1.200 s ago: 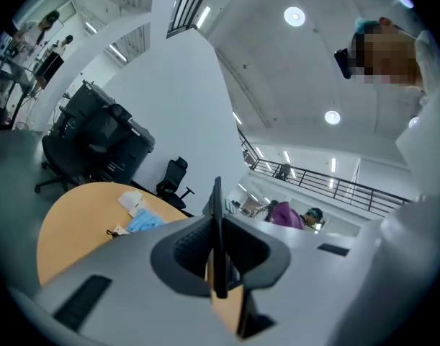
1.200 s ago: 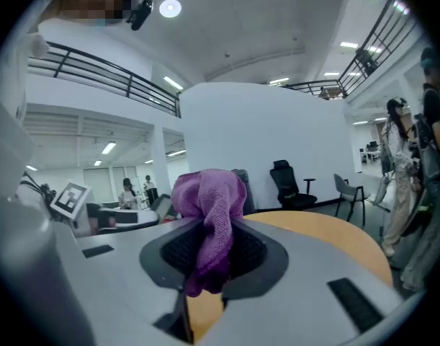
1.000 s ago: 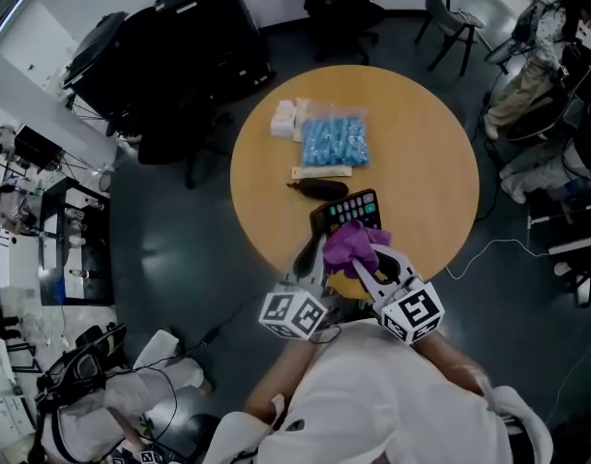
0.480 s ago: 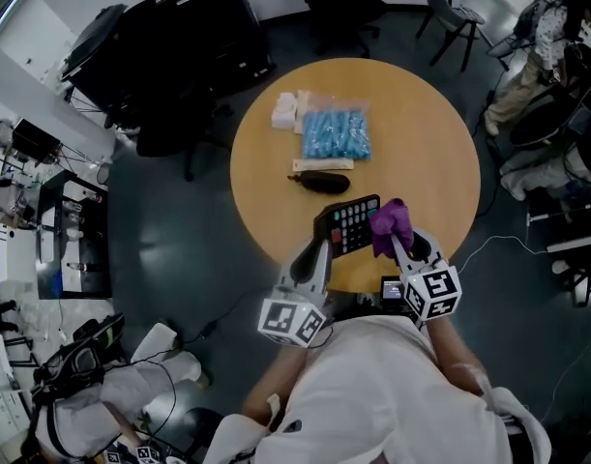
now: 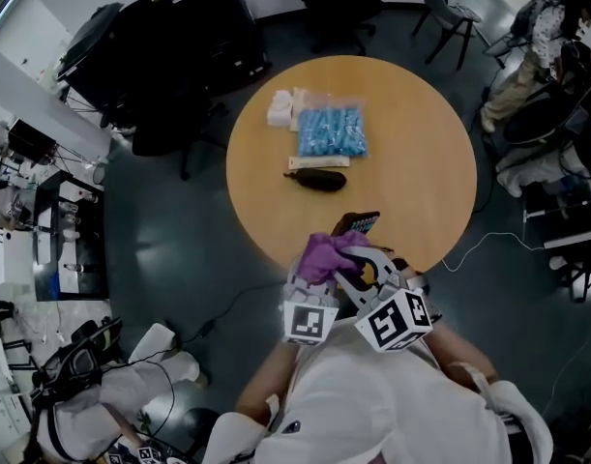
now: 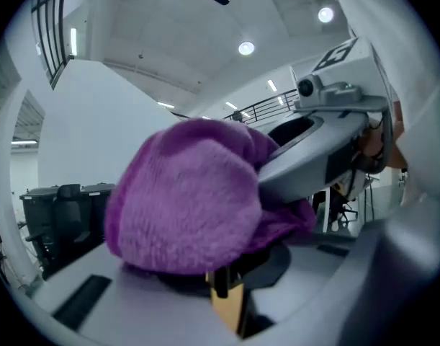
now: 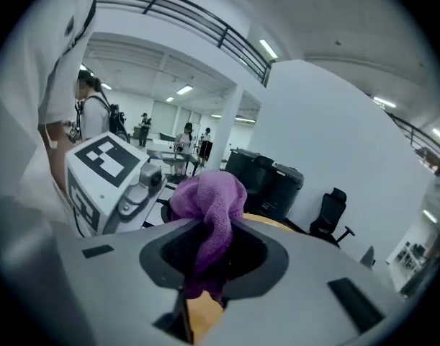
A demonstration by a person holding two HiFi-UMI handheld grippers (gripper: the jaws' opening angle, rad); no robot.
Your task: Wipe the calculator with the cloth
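At the near edge of the counter (image 5: 421,143), the calculator (image 5: 359,223) is held tilted, apparently clamped in the narrowly set left claw (image 6: 223,272). The purple cloth (image 5: 322,254) is pinched in the closed right claw (image 7: 205,265) and laid over the calculator's nearer part. Wiping is judged to be under way; how much of the face is left to wipe cannot be told.

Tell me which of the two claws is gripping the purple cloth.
The right claw: the purple cloth is pinched between its jaws. The left claw holds the calculator instead, with the cloth pressed over its tip.
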